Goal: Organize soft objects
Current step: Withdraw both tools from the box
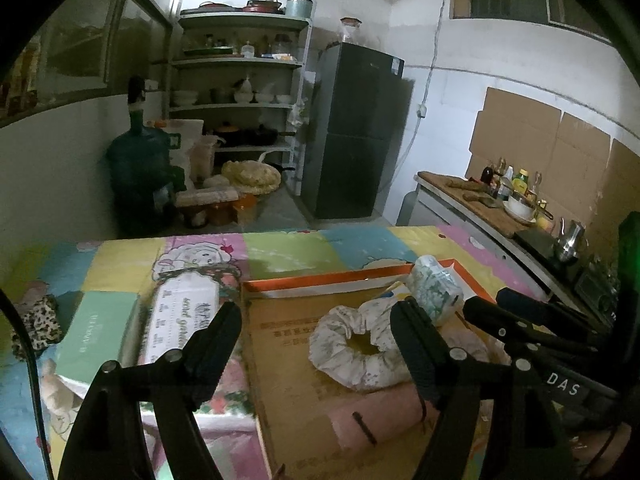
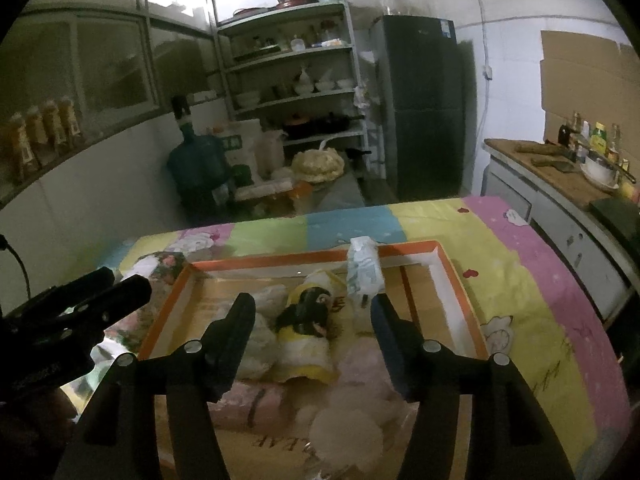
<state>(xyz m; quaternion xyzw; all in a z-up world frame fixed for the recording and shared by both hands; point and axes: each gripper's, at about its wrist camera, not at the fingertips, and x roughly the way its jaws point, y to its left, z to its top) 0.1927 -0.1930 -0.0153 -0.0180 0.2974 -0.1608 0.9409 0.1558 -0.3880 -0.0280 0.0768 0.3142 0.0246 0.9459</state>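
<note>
An orange-rimmed cardboard box (image 1: 312, 280) (image 2: 460, 304) lies on a colourful patchwork sheet. In it are a white ruffled cloth ring (image 1: 352, 356), a rolled pink towel (image 1: 380, 416) (image 2: 256, 400), a wrapped tissue pack (image 1: 434, 284) (image 2: 364, 268), a yellow-and-white plush with a dark face (image 2: 308, 320) and a pale pink fluffy piece (image 2: 348, 420). My left gripper (image 1: 316, 316) hangs open above the box's left part, gripping nothing. My right gripper (image 2: 314, 312) is open over the plush, its pads clear of it. Each gripper shows in the other's view: the right gripper (image 1: 496, 304) and the left gripper (image 2: 120, 284).
Left of the box lie a green tissue box (image 1: 100, 328), a white tissue pack (image 1: 184, 312) and a leopard-print cloth (image 1: 36, 328). A counter (image 2: 560, 184) with bottles and a bowl runs along the right. Shelves (image 2: 292, 80), a fridge (image 2: 424, 100) and a water jug (image 2: 196, 160) stand behind.
</note>
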